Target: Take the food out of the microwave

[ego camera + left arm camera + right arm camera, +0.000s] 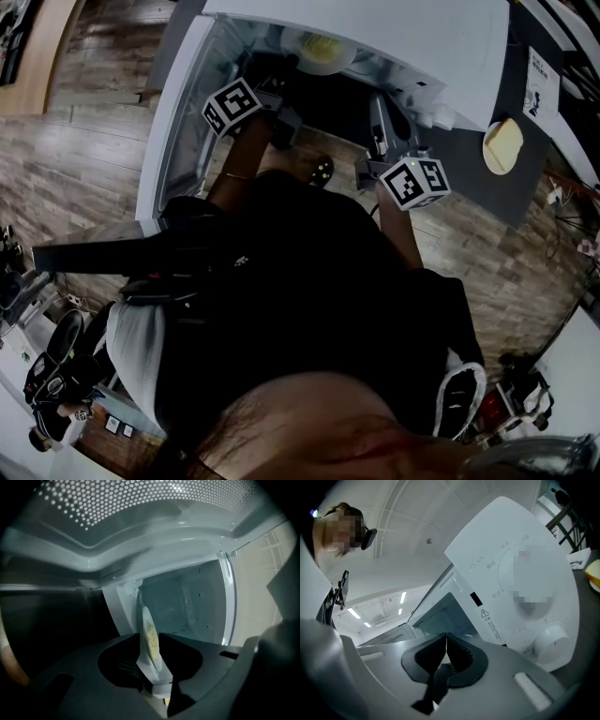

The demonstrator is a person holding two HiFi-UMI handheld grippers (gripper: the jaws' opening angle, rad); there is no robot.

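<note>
The white microwave (394, 23) stands with its door (173, 122) swung open to the left. Inside it sits a pale plate of yellow food (323, 49). My left gripper (292, 70) reaches into the cavity. In the left gripper view the plate (151, 637) shows edge-on, its rim between the jaws of this gripper (154, 686), which stand apart and open around it. My right gripper (378, 103) hangs outside, in front of the control panel (520, 573) with its round dial (551, 641). The jaws of this gripper (446, 644) are shut with nothing between them.
A second plate with a yellow piece of food (503, 145) lies on the dark tabletop (487, 192) right of the microwave, near a printed card (541, 82). The perforated door panel (140, 508) arches close over the left gripper. Wooden floor (84, 159) lies to the left.
</note>
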